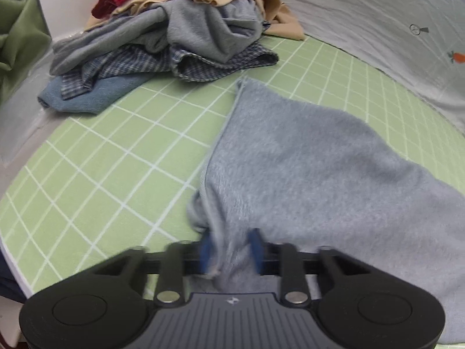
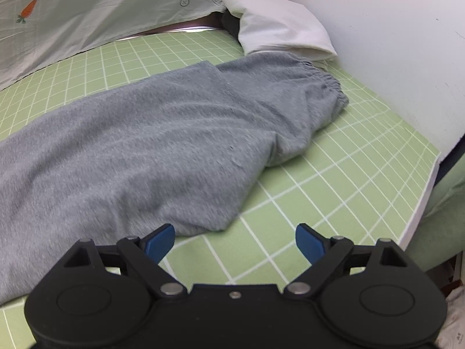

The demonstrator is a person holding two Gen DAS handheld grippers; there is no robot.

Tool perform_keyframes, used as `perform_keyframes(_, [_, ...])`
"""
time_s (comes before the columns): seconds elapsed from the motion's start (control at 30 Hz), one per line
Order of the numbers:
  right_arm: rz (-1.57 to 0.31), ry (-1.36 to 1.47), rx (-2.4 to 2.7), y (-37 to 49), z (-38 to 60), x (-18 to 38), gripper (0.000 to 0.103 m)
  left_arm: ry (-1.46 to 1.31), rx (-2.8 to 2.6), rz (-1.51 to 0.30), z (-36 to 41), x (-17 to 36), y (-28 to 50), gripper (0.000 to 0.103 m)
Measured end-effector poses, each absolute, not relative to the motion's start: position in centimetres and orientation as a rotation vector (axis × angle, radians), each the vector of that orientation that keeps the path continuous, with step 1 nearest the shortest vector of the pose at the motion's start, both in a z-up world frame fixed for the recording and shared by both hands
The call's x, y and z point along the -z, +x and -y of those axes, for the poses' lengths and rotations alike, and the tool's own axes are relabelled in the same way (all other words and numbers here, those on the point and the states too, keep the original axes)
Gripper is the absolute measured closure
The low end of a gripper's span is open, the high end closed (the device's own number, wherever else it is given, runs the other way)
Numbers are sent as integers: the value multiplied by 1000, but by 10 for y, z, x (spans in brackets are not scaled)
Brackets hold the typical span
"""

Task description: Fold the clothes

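Trousers lie lengthwise, waistband far-right; left hand-held gripper pinches hem, right wide open.

A green mat with a white grid covers the work surface, and everything rests on it. A grey garment lies spread across the middle of the mat, its elastic waistband toward the white wall. Beyond the far left of the grey garment sits a heap of clothes: blue towel at the bottom, checked shirt, grey cloth, tan cloth and red cloth on top. A pale sheet edges the mat behind the garment. A white pillow lies just beyond the waistband.
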State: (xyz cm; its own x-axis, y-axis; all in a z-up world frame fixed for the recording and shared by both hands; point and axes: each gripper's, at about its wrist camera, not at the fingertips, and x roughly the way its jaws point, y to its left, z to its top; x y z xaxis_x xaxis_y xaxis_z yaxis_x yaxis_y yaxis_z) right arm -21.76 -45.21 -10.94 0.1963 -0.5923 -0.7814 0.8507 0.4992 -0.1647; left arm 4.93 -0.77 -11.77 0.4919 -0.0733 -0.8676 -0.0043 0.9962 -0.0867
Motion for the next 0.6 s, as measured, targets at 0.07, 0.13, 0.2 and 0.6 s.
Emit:
perform_keyframes(0.07, [-911,343,1043,-222,453,110,12,-121,40,-1068,9,116,53,91])
perform_keyframes(0.13, [-909,344,1047,-226,454,110,12,-174,42,-1064,9,111,55,92])
perform_keyframes(0.2, [-906,337,1049,-231,457,108,12,-212,52,-1041,13,101,56,92])
perform_keyframes(0.6, [-911,291,1043,-273,499,98,12,-51,477,-887,188,37,16,91])
